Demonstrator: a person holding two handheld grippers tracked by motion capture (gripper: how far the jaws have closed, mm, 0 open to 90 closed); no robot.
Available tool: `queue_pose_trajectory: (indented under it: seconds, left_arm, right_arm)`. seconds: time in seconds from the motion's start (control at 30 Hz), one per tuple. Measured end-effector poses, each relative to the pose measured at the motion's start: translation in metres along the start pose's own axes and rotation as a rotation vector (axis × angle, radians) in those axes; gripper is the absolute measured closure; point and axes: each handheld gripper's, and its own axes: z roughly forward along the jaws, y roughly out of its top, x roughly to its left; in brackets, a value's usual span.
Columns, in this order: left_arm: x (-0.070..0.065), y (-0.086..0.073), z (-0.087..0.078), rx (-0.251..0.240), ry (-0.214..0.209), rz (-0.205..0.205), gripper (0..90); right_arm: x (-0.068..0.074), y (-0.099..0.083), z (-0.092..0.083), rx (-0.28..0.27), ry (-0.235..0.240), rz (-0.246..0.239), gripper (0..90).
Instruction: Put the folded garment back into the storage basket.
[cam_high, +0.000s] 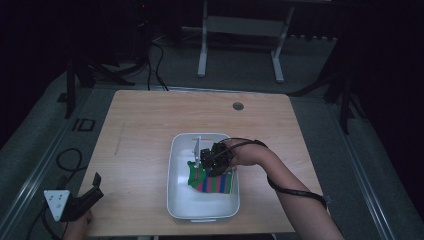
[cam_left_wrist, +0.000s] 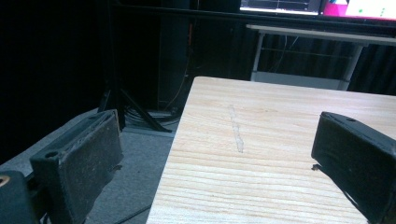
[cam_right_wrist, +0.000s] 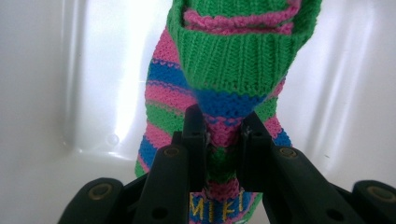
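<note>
A striped knitted sock (cam_right_wrist: 224, 88) is pinched between the right gripper's (cam_right_wrist: 223, 133) jaws inside the white tub (cam_high: 176, 165) near the table's (cam_high: 145, 125) front edge. The left gripper's (cam_left_wrist: 219, 154) jaws are spread at the front left corner.

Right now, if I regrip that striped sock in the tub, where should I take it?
Probably at the green ribbed cuff, coming straight down from above: it is doubled and thick, and the white tub walls block a side approach. The right gripper pinches mid-sock.

The right gripper (cam_high: 206, 161) points down, jaws clamped — the left gripper (cam_high: 92, 187) rests, seemingly, at the table's near-left corner, jaws wide apart.
</note>
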Motion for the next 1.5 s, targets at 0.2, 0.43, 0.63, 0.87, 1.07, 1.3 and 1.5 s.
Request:
queue_pose_trajectory:
  seconds: [0.2,0.43,0.63,0.87,1.07,1.3,1.5]
  left_arm:
    - [0.000,0.000,0.000,0.000,-0.001,-0.001,2.2]
    - [0.000,0.000,0.000,-0.002,-0.004,-0.001,2.2]
    - [0.000,0.000,0.000,-0.001,-0.006,0.000,2.2]
    - [0.000,0.000,0.000,-0.002,-0.007,0.000,2.2]
    - [0.000,0.000,0.000,-0.002,-0.006,-0.001,2.2]
    - [0.000,0.000,0.000,-0.001,-0.004,-0.003,2.2]
    - [0.000,0.000,0.000,-0.001,-0.004,-0.002,2.2]
  right_arm:
    - [-0.001,0.001,0.020,0.007,0.024,0.006,76.2]
    - [-0.002,0.001,0.039,0.019,0.035,0.014,73.7]
    - [-0.003,-0.002,0.052,0.033,0.057,0.042,54.0]
    - [-0.004,-0.004,0.045,0.020,0.025,0.075,33.7]
    - [-0.003,-0.009,0.026,-0.029,-0.005,0.116,22.4]
    - [-0.002,-0.021,0.005,-0.092,-0.009,0.162,14.1]
    - [0.001,-0.035,-0.010,-0.161,-0.042,0.189,13.6]
